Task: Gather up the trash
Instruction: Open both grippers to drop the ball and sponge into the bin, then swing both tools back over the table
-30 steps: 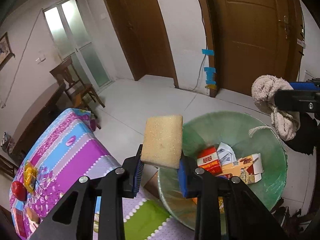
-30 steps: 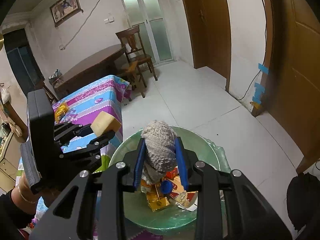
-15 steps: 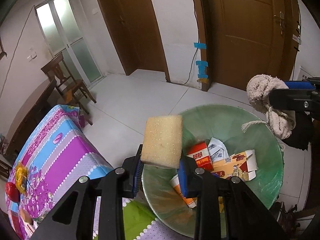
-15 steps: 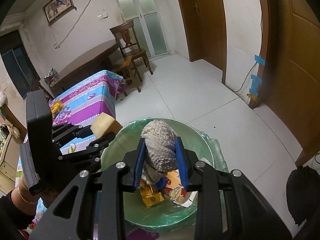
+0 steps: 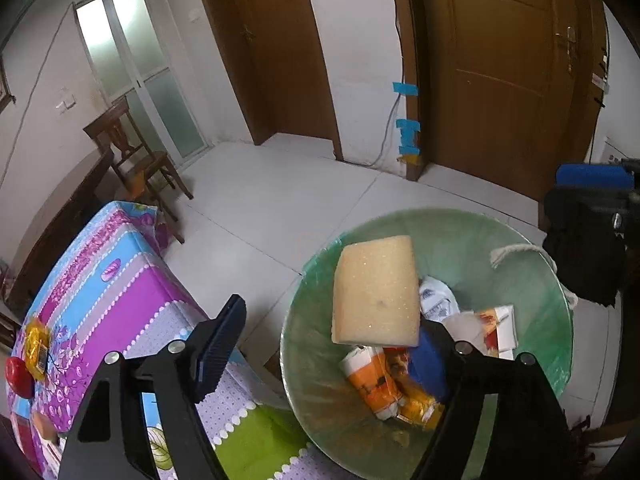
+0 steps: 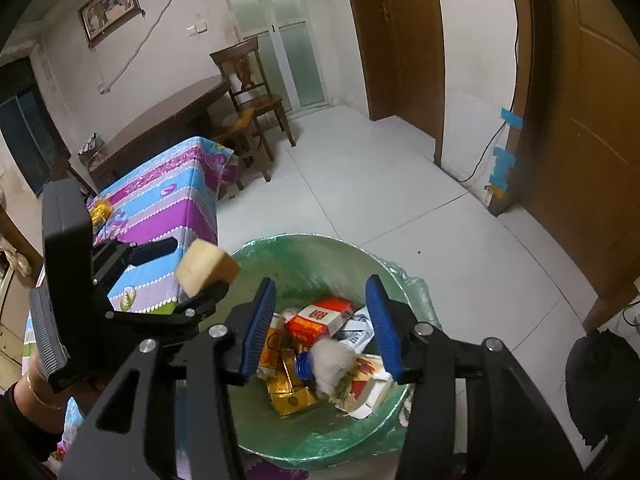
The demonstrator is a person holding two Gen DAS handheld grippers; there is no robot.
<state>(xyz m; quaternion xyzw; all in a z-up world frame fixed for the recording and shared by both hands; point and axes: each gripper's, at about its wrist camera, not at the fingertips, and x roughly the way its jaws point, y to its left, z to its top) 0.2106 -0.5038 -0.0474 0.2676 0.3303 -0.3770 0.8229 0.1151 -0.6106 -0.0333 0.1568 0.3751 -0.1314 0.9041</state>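
Observation:
A green-lined trash bin (image 5: 532,280) holds cartons and wrappers; it also shows in the right wrist view (image 6: 280,256). My left gripper (image 5: 324,344) is open, and the yellow sponge (image 5: 376,292) sits loose against its right finger over the bin; the sponge also shows in the right wrist view (image 6: 208,266). My right gripper (image 6: 320,324) is open above the bin. The beige rag (image 6: 332,362) lies among the trash below it; its cord (image 5: 516,250) hangs over the bin's inner wall.
A table with a striped purple and blue cloth (image 5: 100,280) stands left of the bin, with a yellow packet (image 5: 36,348) and a red item (image 5: 18,376) on it. A wooden chair (image 6: 252,92) and brown doors (image 5: 512,80) stand behind. A dark bag (image 6: 600,376) lies on the floor at right.
Both grippers have opened. The rag has dropped from my right gripper into the bin. The sponge is freed from my left gripper's jaws and tilts over the bin.

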